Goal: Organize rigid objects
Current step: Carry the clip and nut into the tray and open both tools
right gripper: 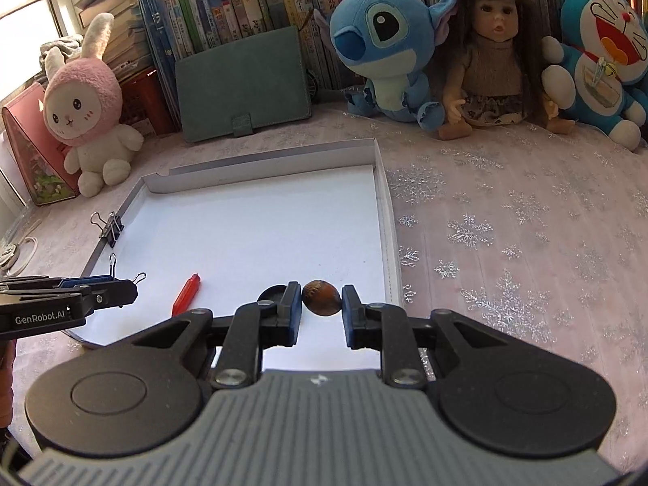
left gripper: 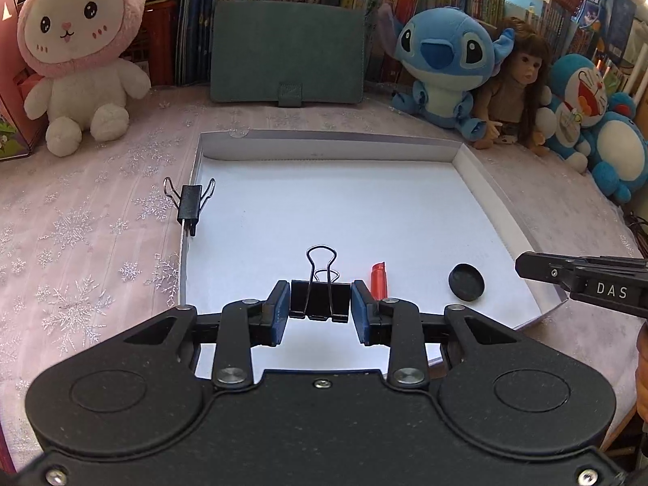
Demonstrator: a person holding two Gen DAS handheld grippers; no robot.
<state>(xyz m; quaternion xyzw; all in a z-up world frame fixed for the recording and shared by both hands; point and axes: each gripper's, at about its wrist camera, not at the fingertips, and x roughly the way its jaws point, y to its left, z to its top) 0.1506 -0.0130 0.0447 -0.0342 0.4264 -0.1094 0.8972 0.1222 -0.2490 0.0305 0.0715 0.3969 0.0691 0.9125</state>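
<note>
Black steel clip: the binder clip (left gripper: 320,299) sits squarely between the blue pads (left gripper: 280,303) of the left gripper (left gripper: 320,301), its body pinched from both sides and its wire handles standing up and away from the claw.
Left claw state: closed on the binder clip, jaws narrow; the clip looks lifted clear of the white floor below it, though I cannot be sure of the gap.
Right claw state: the right gripper (right gripper: 321,303) is clamped on a brown nut-like object (right gripper: 320,297), an oval with a ribbed, glossy shell, long axis running across from pad to pad.
Key relation: both claws already hang over the near edge of the white box lid (right gripper: 384,218), so each load has bare floor straight ahead and below; judged from this, the next move is a set-down, not a reach.
Nearer hand: the left claw is closer to the red cap-like piece (left gripper: 378,279), just right of its right finger; the right claw is closer to the black round lid (left gripper: 466,282), partly hidden behind its left finger.
Red piece axis: it points away from the claws, slightly slanted.
Further out: a second binder clip (left gripper: 189,206) is clipped astride the lid's left wall, ahead and left of the left claw.
Risk, as I judge it: dropping the oval nut could let it roll.
</note>
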